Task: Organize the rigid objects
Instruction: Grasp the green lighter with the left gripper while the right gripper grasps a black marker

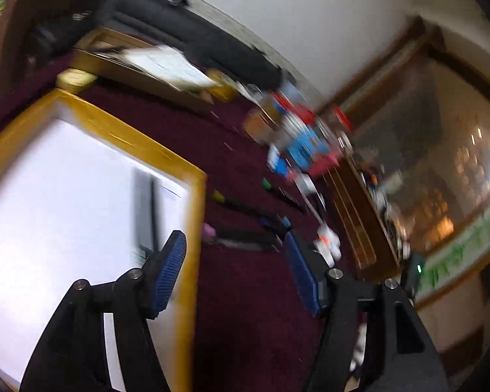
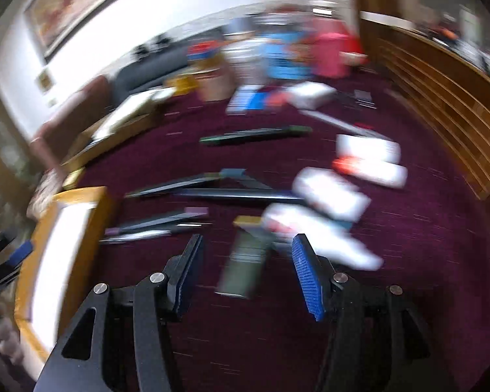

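Blue-padded fingers of the right claw (image 2: 245, 271) stand spread at the bottom of the right wrist view, nothing pinched; a dark green flat case (image 2: 245, 261) lies on the maroon carpet (image 2: 408, 294) between them but untouched. The left claw (image 1: 235, 274) is likewise spread and empty, one pad hanging over the yellow-rimmed white tray (image 1: 192, 228) at lower left of its view, the other over bare carpet.

The things to sort are scattered mid-frame: dark markers with coloured caps (image 2: 186, 215), white boxes (image 2: 330, 192) to the right, and a pile of coloured boxes (image 2: 277, 58) further up. Everything is heavily smeared, so exact poses are hard to read.

Risks, as I judge them: with this much blur, a grab could land off-centre and flick the green case or roll a marker away. The markers lie close together, so one closing could catch two. The white boxes crowd the right pad and could be shoved. The left claw's pad could clip the tray rim and shift the tray.
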The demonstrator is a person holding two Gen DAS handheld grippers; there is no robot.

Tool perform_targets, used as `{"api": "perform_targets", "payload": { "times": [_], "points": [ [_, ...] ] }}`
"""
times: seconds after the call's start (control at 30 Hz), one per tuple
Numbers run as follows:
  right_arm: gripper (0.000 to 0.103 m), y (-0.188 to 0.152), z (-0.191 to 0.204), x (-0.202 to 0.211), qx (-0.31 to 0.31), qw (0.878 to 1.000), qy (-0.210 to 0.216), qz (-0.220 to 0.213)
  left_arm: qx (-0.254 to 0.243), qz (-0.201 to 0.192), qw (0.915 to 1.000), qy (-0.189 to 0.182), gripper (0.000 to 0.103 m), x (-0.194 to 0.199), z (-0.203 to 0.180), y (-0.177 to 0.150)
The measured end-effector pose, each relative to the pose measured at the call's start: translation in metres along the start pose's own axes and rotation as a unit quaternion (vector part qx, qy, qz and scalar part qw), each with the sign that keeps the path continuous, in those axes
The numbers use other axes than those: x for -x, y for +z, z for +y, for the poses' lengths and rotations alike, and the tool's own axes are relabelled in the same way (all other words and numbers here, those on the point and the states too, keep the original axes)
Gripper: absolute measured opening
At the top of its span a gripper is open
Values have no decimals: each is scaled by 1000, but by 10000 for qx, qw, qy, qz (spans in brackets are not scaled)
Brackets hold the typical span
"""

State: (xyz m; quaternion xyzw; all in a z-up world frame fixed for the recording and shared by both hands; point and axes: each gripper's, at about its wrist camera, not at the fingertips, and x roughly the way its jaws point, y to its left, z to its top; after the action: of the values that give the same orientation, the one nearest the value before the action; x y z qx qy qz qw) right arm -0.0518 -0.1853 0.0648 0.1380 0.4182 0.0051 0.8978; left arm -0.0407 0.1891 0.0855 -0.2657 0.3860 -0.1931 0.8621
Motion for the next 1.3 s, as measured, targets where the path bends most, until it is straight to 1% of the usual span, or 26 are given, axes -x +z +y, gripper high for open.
{"api": "perform_targets", "payload": {
  "times": [0.07, 0.13, 0.2, 0.27, 0.37, 0.4, 0.43, 0.47, 0.5, 0.57, 0.63, 0.67, 0.7, 0.73, 0.77, 0.83, 0.97, 1.03, 1.1, 1.17, 1.2, 1.23, 1.27, 1.3],
  "points": [
    [50, -3, -33, 5, -172, 9998, -28, 22, -266, 236, 9994, -14, 61, -24, -25, -10],
    [50, -8, -51, 4, -197, 9998, -34, 49, -516, 514, 9973, 54, 61, -50, -48, -25],
    [50, -13, -61, -2, -194, 9997, 48, 121, -711, 760, 9946, 47, 61, -75, -67, -38],
    [50, -16, -65, -10, -162, 9994, 135, 265, -1008, 913, 9906, 156, 61, -102, -88, -49],
    [50, -23, -70, -16, 4, 9987, 274, 426, -1563, 1070, 9813, 348, 61, -137, -121, -65],
    [48, -28, -70, -17, 52, 9988, 245, 417, -1772, 1081, 9771, 462, 61, -148, -132, -70],
    [43, -28, -70, -17, 109, 9991, 186, 362, -1979, 1112, 9723, 555, 61, -160, -145, -75],
    [35, -29, -72, -17, 123, 9991, 157, 373, -2151, 1170, 9677, 599, 61, -171, -153, -80],
    [29, -29, -74, -17, 91, 9990, 199, 395, -2379, 1222, 9609, 720, 61, -186, -164, -85],
    [19, -29, -77, -14, 46, 9986, 312, 432, -2657, 1268, 9506, 982, 61, -202, -174, -93],
    [18, -31, -79, -14, 32, 9982, 363, 470, -2805, 1398, 9426, 1150, 60, -220, -174, -102],
    [18, -32, -79, -14, 53, 9982, 364, 474, -2887, 1372, 9397, 1212, 57, -223, -174, -105],
    [18, -33, -78, -13, 70, 9982, 359, 476, -3034, 1223, 9366, 1256, 34, -219, -174, -108],
    [18, -34, -77, -12, 92, 9981, 356, 490, -3115, 1176, 9335, 1333, 16, -217, -174, -109],
    [17, -35, -77, -12, 106, 9980, 366, 504, -3126, 1191, 9337, 1280, 16, -213, -171, -108],
    [16, -38, -77, -11, 117, 9975, 410, 555, -2918, 1344, 9410, 1066, 16, -200, -158, -104],
    [14, -50, -79, -4, 52, 9957, 621, 679, -2670, 1429, 9479, 992, 17, -170, -137, -105],
    [15, -56, -76, 0, 126, 9948, 695, 732, -2595, 1438, 9502, 954, 17, -155, -128, -107],
    [15, -58, -73, 1, 226, 9946, 679, 756, -2418, 1448, 9551, 909, 17, -152, -119, -105],
    [18, -56, -69, -1, 283, 9945, 620, 793, -2352, 1414, 9568, 955, 21, -156, -118, -102],
    [19, -54, -68, -1, 277, 9946, 604, 798, -2310, 1399, 9576, 1006, 25, -159, -119, -100],
    [19, -52, -67, -2, 255, 9949, 581, 786, -2294, 1392, 9574, 1065, 30, -165, -121, -98],
    [20, -50, -65, -2, 244, 9951, 560, 773, -2342, 1410, 9556, 1102, 34, -170, -124, -98],
    [20, -49, -63, -3, 246, 9954, 525, 766, -2431, 1398, 9533, 1122, 41, -174, -127, -99]
  ]
}}
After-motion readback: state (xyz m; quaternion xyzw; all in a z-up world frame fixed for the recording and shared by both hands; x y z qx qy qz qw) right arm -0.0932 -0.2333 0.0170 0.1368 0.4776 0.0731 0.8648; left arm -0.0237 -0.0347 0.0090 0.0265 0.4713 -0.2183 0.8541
